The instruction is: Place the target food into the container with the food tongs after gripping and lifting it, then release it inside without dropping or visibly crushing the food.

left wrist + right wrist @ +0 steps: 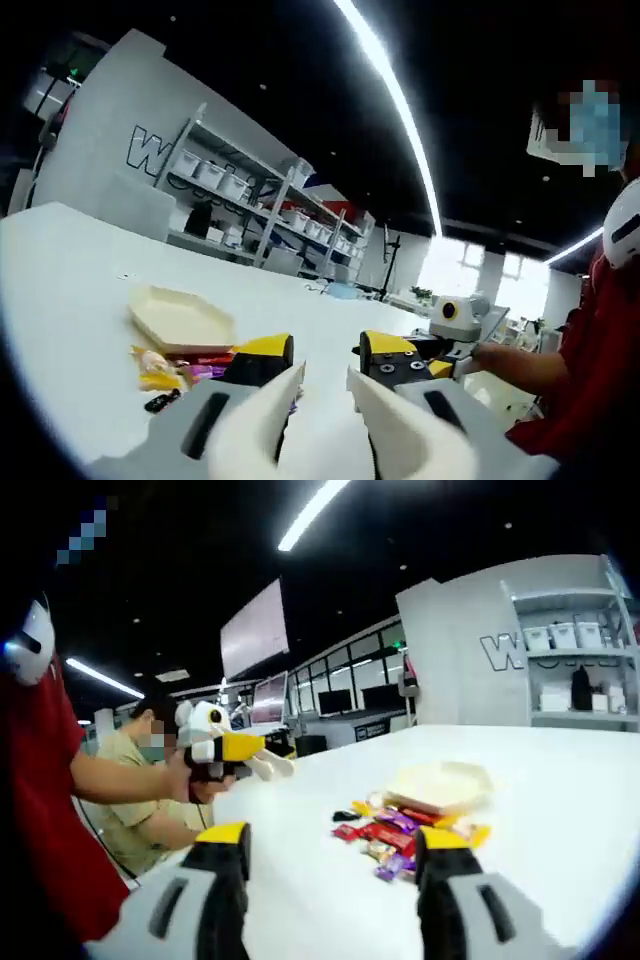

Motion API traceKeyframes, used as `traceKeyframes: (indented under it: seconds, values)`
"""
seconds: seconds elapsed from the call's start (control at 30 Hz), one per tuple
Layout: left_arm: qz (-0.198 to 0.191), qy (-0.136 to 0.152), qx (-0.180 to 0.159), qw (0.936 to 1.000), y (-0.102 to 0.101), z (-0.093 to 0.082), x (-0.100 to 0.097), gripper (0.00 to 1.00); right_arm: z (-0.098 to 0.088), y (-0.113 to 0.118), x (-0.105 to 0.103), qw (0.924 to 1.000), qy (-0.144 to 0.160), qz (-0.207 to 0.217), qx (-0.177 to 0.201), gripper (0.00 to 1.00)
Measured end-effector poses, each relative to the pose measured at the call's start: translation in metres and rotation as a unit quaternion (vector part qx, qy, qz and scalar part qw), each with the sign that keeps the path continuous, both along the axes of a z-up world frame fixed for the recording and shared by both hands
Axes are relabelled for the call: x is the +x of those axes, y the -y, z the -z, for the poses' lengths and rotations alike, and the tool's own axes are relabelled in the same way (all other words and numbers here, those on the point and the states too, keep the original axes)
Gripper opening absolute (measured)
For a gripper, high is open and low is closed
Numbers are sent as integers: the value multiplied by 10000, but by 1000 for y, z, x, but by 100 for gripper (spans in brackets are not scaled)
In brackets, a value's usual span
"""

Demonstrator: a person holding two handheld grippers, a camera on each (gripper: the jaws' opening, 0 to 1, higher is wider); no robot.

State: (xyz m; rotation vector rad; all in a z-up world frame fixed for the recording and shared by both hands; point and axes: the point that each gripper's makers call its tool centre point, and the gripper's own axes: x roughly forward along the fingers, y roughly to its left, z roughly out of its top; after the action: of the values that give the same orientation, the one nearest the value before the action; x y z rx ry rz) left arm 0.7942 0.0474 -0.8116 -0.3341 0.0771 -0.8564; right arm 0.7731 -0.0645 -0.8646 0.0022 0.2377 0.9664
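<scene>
In the left gripper view, the left gripper [326, 385] rises from the bottom with its two cream-white jaws standing apart, a clear gap between the tips and nothing held between them. Each jaw carries a yellow and black block behind its tip. Just beyond the left jaw lies a small pile of wrapped snacks in yellow, red and purple foil [170, 366] on the wide white table [70, 290]. Touching the far side of this pile is a shallow cream-coloured tray with angled corners [182, 319], and nothing is seen lying in it. At the right edge of this view the right gripper [400, 355] comes in, held by a person's hand [492, 357] with a red sleeve [590, 360] behind it.

In the right gripper view, the right gripper [331, 852] shows two grey jaws with yellow and black ends, set wide apart and holding nothing. Between and just past these jaws the same wrapped snacks [400, 838] lie scattered on the white table [560, 790], and the cream tray [442, 783] sits against their far side. To the left the other gripper [272, 764] is held up above the table edge by a hand [195, 778]; whether its tips are apart I cannot tell from this side. A second person in a beige shirt [130, 810] sits behind it. Grey metal shelves with white boxes [570, 670] stand at the far wall.
</scene>
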Motion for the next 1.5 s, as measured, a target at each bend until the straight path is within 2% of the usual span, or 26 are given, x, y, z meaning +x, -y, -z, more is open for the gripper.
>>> traceKeyframes:
  seconds: [0.03, 0.13, 0.2, 0.3, 0.4, 0.5, 0.63, 0.7, 0.77, 0.8, 0.83, 0.9, 0.97, 1.0, 1.07, 1.1, 1.13, 1.2, 1.33, 1.4, 1.5]
  values:
    - [-75, -89, 80, 9999, -3, 5, 3, 25, 7, 0, -1, 9999, -26, 14, -140, 81]
    - [-151, -328, 119, 9993, -8, 15, 10, 24, 25, -2, -7, 9992, -172, 10, -374, 85]
    - [-287, -286, 298, 9987, -13, 21, 14, 24, 28, -2, -8, 9990, -233, 34, -381, 89]
    - [-507, -254, 535, 9970, -23, 31, 21, 25, 26, 1, -7, 9988, -255, 209, -348, 96]
    - [-709, -86, 704, 9950, -34, 37, 29, 25, 14, 7, -1, 9986, 49, 497, -198, 99]
    - [-533, -352, 595, 9962, -34, 47, 33, 25, 8, 12, -1, 9974, 186, 676, -152, 99]
    - [-272, -185, 772, 9965, -27, 59, 40, 24, 6, 15, -8, 9974, 171, 691, -102, 98]
    - [-197, -326, 772, 9963, -24, 66, 47, 25, 7, 17, -10, 9970, 204, 730, -130, 98]
    - [-135, -295, 891, 9955, -21, 71, 53, 25, 8, 19, -12, 9967, 176, 777, -138, 98]
    - [-47, -82, 1117, 9937, -19, 73, 55, 25, 8, 20, -12, 9965, 170, 806, -129, 98]
    - [-13, -4, 1153, 9933, -17, 74, 58, 25, 9, 21, -13, 9964, 161, 828, -126, 98]
    - [34, -20, 1192, 9929, -14, 77, 62, 25, 10, 22, -14, 9962, 148, 855, -108, 98]
    - [120, -170, 1171, 9929, -9, 82, 69, 25, 11, 23, -15, 9958, 83, 909, -80, 98]
    - [169, -112, 1282, 9915, -8, 85, 70, 25, 12, 24, -15, 9956, 60, 933, -65, 98]
    - [247, 20, 1715, 9849, -7, 97, 73, 25, 12, 24, -15, 9952, 30, 973, -35, 98]
    - [242, 75, 1786, 9836, -7, 99, 75, 25, 10, 24, -16, 9952, 56, 978, -13, 98]
    - [272, -4, 1687, 9853, -5, 100, 75, 25, 9, 24, -16, 9952, 61, 972, -12, 98]
    - [354, -31, 1698, 9848, -4, 102, 73, 25, 8, 23, -16, 9953, 82, 966, -21, 98]
    - [464, -49, 1953, 9796, -4, 115, 71, 25, 6, 24, -15, 9952, 84, 975, 3, 97]
    - [419, -118, 1833, 9821, -5, 111, 74, 25, 6, 25, -15, 9951, 86, 987, 14, 97]
    - [447, -89, 1882, 9811, -4, 112, 74, 25, 6, 26, -16, 9950, 66, 993, 28, 97]
